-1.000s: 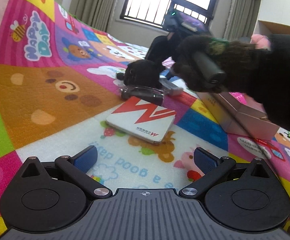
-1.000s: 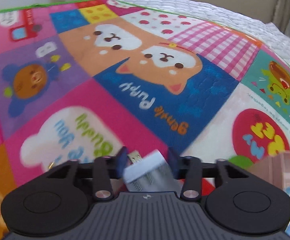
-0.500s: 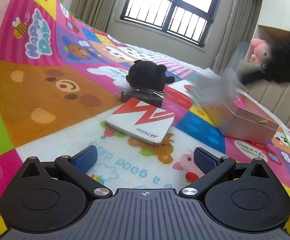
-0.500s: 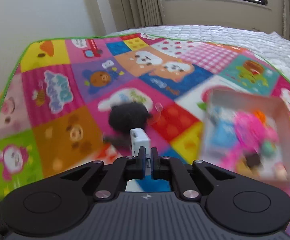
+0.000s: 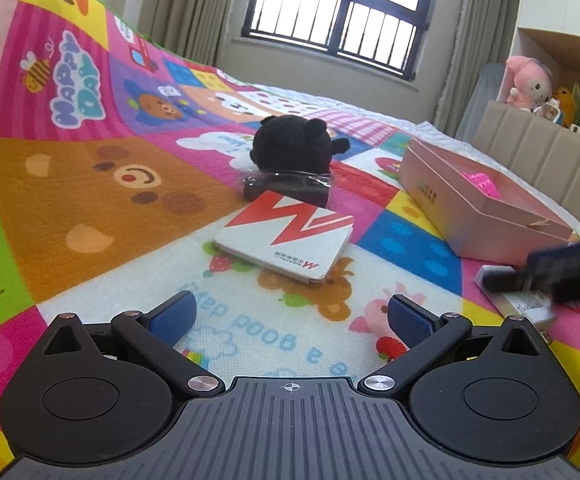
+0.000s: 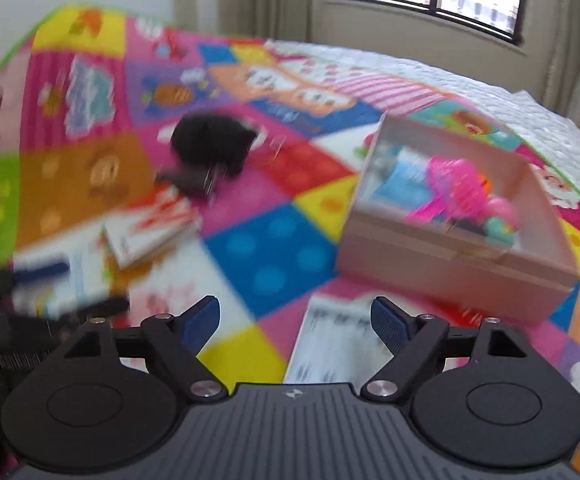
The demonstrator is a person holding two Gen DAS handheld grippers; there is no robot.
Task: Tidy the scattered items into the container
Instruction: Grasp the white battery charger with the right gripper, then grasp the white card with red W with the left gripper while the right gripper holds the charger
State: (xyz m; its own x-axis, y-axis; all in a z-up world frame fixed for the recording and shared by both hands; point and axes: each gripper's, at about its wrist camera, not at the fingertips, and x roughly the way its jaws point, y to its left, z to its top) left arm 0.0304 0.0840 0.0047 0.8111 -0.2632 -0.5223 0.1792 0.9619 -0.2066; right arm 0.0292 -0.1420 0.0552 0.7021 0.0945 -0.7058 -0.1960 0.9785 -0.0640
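- The play mat [image 5: 89, 184] covers the whole surface, a patchwork of bright cartoon squares; everything else lies on it.
- The pink box [image 5: 486, 200] sits on the mat at the right, open at the top. The right wrist view is blurred, but it shows the box [image 6: 450, 264] with pink, blue and teal things inside; what they are cannot be told.
- The black plush [image 5: 296, 146] rests further up the mat, well left of the box.
- A dark wrapped packet [image 5: 290, 188] lies just in front of the plush, touching it.
- The white card with red zigzag [image 5: 285, 234] lies flat, its far edge right by the packet and its near edge toward the left gripper.
- A white packet [image 6: 330, 340] lies on the mat just ahead of the right gripper, near the front wall of the box, and is too blurred to read.
- The left gripper [image 5: 290, 318] hangs low over the mat with its jaws spread wide and nothing between them; the card is a little way ahead of it.
- The right gripper [image 6: 296, 320] also has its jaws wide apart and grips nothing; the white packet shows in the gap below.
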